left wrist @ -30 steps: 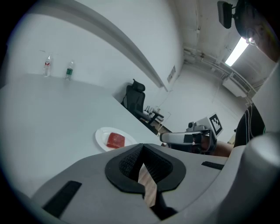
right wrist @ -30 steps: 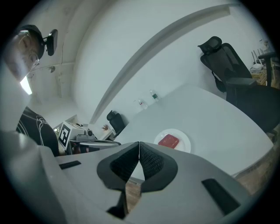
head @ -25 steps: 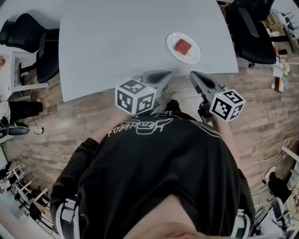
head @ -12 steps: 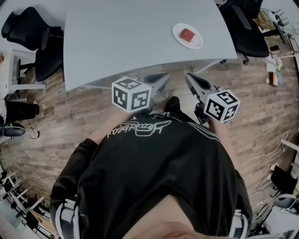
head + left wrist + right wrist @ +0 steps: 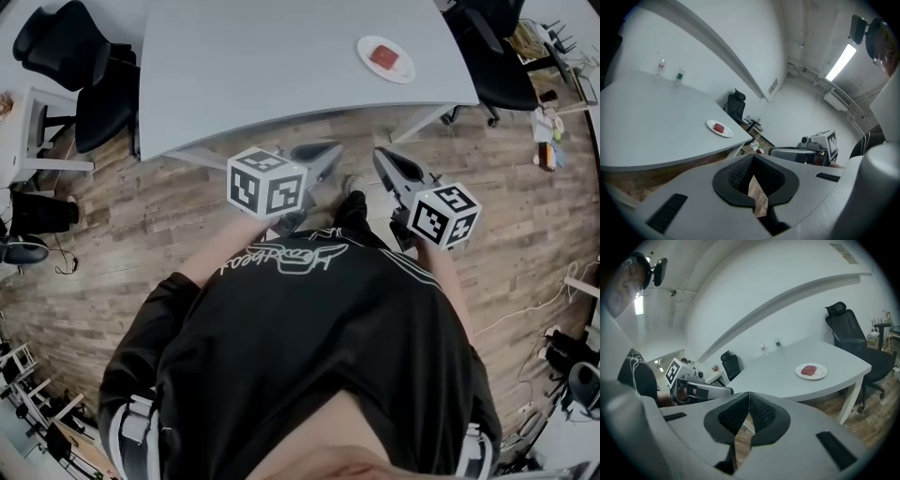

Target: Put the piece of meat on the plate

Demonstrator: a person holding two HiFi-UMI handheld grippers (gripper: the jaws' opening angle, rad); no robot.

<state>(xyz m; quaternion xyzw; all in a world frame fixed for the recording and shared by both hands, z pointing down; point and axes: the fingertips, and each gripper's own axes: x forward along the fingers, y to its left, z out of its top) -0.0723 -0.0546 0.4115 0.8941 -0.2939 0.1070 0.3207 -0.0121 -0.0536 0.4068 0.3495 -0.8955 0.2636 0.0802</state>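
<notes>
A red piece of meat (image 5: 383, 56) lies on a white plate (image 5: 403, 70) near the right end of the grey table (image 5: 281, 66); the same meat (image 5: 720, 127) (image 5: 809, 370) rests on the plate (image 5: 712, 124) (image 5: 820, 374) in both gripper views. My left gripper (image 5: 332, 150) and right gripper (image 5: 379, 155) hang over the wooden floor, short of the table's near edge and well away from the plate. Each is shut, its pads meeting at the tips with nothing between them. From the left gripper view the right gripper (image 5: 774, 151) shows alongside.
Black office chairs stand at the left (image 5: 84, 75) and right (image 5: 506, 47) ends of the table. Two small bottles (image 5: 669, 71) stand at the table's far side. Cables and clutter lie on the floor at the right (image 5: 548, 131). A white table leg (image 5: 853, 394) drops below the plate's corner.
The table and plate have slid up and away in the head view; both grippers now sit over the floor, farther back from the table edge. Both stay shut.
</notes>
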